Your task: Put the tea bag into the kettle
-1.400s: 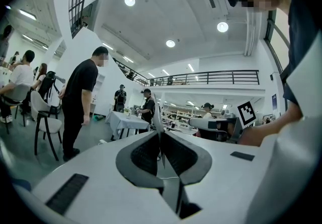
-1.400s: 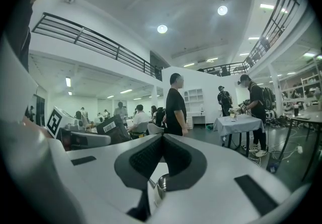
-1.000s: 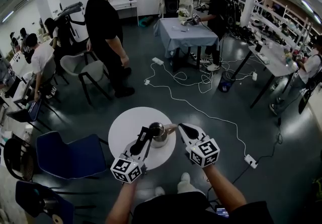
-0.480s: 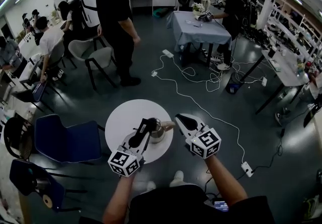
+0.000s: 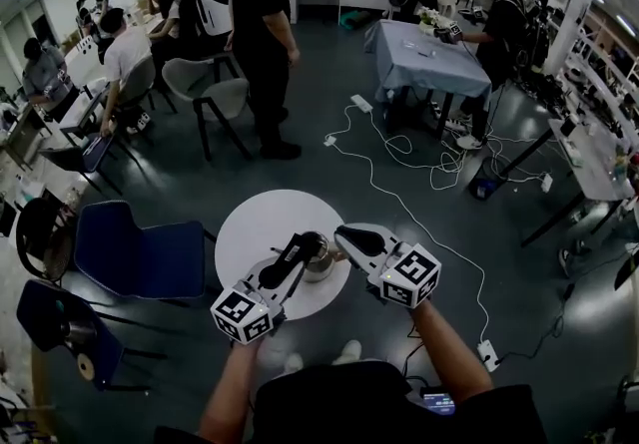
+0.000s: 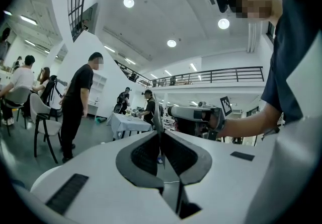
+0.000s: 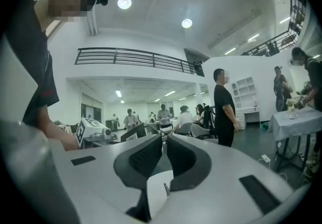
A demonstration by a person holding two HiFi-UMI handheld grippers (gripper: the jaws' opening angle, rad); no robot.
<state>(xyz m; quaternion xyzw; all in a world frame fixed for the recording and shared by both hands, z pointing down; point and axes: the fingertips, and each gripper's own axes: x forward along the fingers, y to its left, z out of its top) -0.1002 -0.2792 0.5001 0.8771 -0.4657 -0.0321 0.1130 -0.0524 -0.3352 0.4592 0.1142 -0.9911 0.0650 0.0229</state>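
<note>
Jaws of the left gripper (image 6: 159, 135) are pressed together, and a thin strip (image 6: 157, 112) stands up edge-on from between their tips; whether it is the tea bag cannot be told. Jaws of the right gripper (image 7: 164, 138) are all but closed, with only a slit left between the pads and nothing in it. In the head view the left gripper's tip lies at the near-left side of the kettle (image 5: 319, 260), touching it or just over it; which of the two is not clear. The right gripper's tip lies just to the right of the kettle, apart from the left tip. Both marker cubes sit on the person's side of the kettle. The kettle, shiny and upright, stands on a round white table (image 5: 255, 230), whose bare top spreads to the kettle's left and beyond it. Further left of the kettle is a blue chair (image 5: 140, 257). Well beyond the kettle a standing person in dark clothes (image 5: 262, 23) is on the dark floor. Beyond the kettle and to its right is a cloth-covered table (image 5: 429, 61) with people around it. From there white cables (image 5: 399, 148) trail back across the floor, passing to the kettle's right.
</note>
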